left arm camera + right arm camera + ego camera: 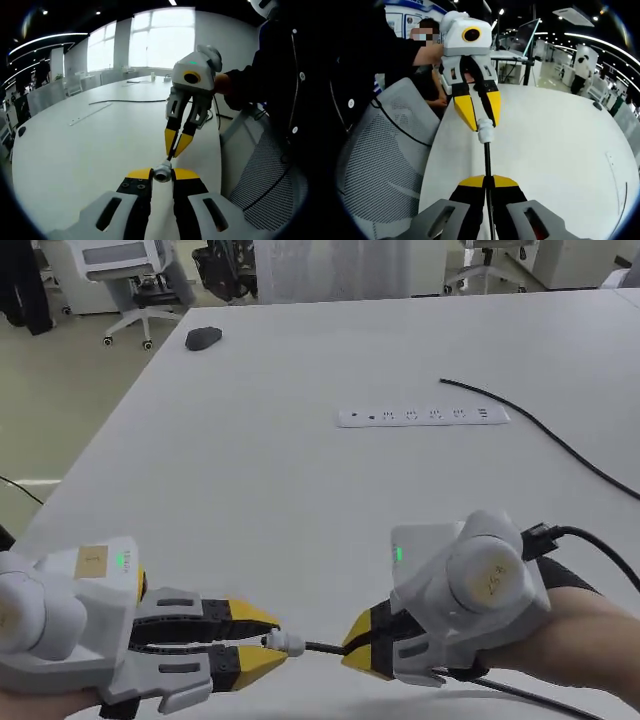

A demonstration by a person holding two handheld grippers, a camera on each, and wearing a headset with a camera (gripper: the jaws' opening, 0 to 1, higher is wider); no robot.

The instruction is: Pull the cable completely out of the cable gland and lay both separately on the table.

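Just above the near table edge, the white cable gland (285, 643) sits between the yellow tips of my left gripper (268, 640), which is shut on it. A thin black cable (322, 648) runs out of the gland to my right gripper (356, 644), shut on the cable. In the left gripper view the gland (162, 172) is pinched in the left gripper (162, 174), and the right gripper (177, 143) faces it from above. Seen from the right gripper view, the cable (487, 160) leads from the right gripper (487, 181) up to the gland (485, 131) held in the left gripper (481, 119).
A white power strip (424, 417) lies mid-table with a black cord (545, 433) running off right. A dark mouse (204, 337) rests far left on the white table (250, 470). Office chairs stand beyond the table; a mesh chair (380, 150) is beside its near edge.
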